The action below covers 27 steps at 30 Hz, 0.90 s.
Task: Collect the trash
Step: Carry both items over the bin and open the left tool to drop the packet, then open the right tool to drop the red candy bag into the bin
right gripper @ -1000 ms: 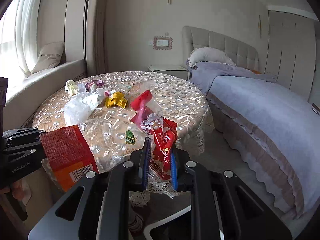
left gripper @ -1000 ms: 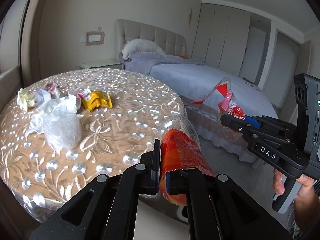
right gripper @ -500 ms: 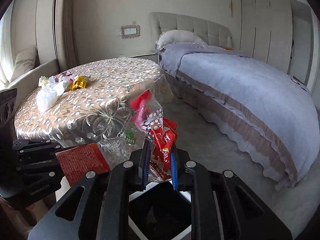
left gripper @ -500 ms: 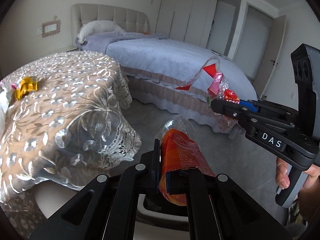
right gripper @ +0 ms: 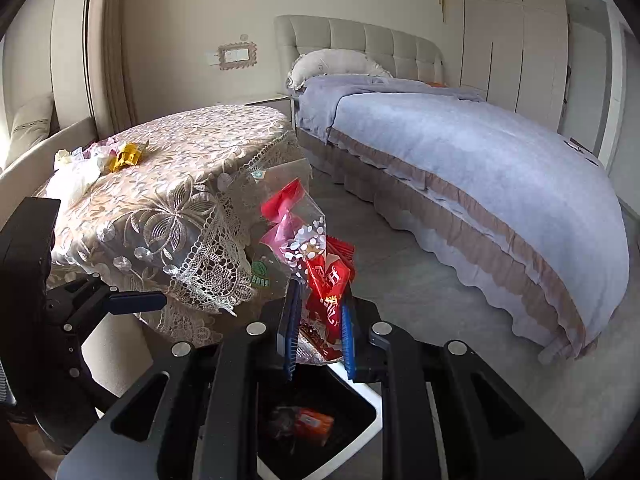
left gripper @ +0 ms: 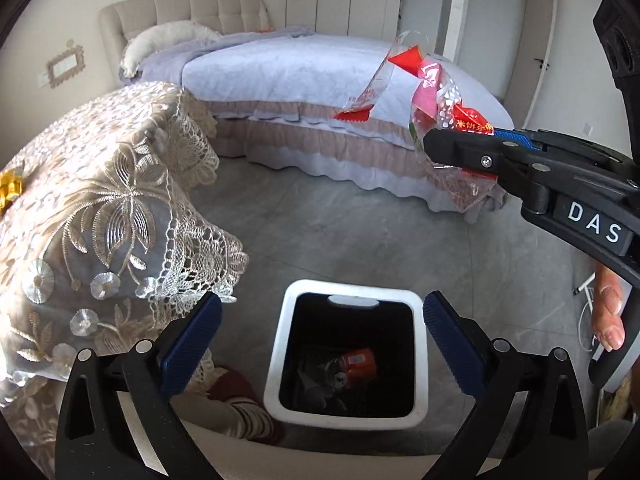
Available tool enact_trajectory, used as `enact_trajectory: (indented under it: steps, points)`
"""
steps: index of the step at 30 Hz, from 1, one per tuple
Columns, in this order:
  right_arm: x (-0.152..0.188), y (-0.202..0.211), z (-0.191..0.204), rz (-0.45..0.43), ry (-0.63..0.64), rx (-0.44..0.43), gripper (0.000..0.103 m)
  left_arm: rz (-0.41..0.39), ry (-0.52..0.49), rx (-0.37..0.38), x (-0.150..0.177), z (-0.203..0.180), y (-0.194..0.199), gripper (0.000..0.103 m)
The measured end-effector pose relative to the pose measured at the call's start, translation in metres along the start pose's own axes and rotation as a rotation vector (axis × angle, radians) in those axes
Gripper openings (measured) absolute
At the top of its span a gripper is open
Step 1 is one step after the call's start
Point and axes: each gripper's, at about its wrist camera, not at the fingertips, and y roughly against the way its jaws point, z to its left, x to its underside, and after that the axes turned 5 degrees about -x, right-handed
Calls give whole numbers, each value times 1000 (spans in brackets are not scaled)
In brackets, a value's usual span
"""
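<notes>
Left-wrist view: my left gripper hangs over the white bin at 6 o'clock, jaws opening wide with nothing between the pads. An orange-labelled clear bag lies on the bin's dark floor, so I judge this hand's drop complete.

At 2 o'clock in the same view, my right gripper is clenched on a bundle of wrappers: clear film with red corners, a pink piece and a red snack packet. It sits higher than the bin, toward the bed.

Right-wrist view: the bundle rises from between the blue pads toward 12 o'clock, and the bin's black opening lies below at 6 o'clock, its near corner just under the fingertips.

Step in hand, as I judge it: release the right-hand bundle into the bin. To do it well, I should bring the fingertips over the middle of the opening, not its rim, tilt the film downward, then part the jaws fully; light film may cling to a pad or drift aside.

Remaining trash (gold wrapper, white bag) rests on the lace-covered table at 10 o'clock.
</notes>
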Motion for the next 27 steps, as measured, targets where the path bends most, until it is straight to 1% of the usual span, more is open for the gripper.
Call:
enact_trajectory:
  steps: [3,7,12,16,17,18,19,20,22,24,27]
  points:
    - [5,-8,0,27,-2,-5,19,-10,-1,-45,-1,7,8,99]
    - [17,-22,2,68,1,-20,19,-45,32,-107,-7,25,18,99]
    - [36,-43,9,136,23,-28,19,-94,90,-116,-12,42,34,99]
    - [49,-52,12,170,39,-38,21,-113,104,-129,-14,47,40,99]
    - [50,-51,12,165,45,-40,31,-116,106,-132,-14,48,41,99]
    - [50,-50,13,159,52,-47,46,-118,109,-134,-14,49,42,99]
    - [50,-49,14,148,65,-50,91,-118,111,-135,-14,51,41,99]
    - [48,-44,16,107,89,-32,99,-118,113,-136,-15,52,40,99]
    - [45,-35,22,40,166,26,98,-122,115,-145,-14,52,44,99]
    - [40,-29,26,-4,221,49,98,-130,121,-153,-13,52,47,99]
    - [34,-23,29,-40,250,22,98,-137,130,-156,-14,56,49,99]
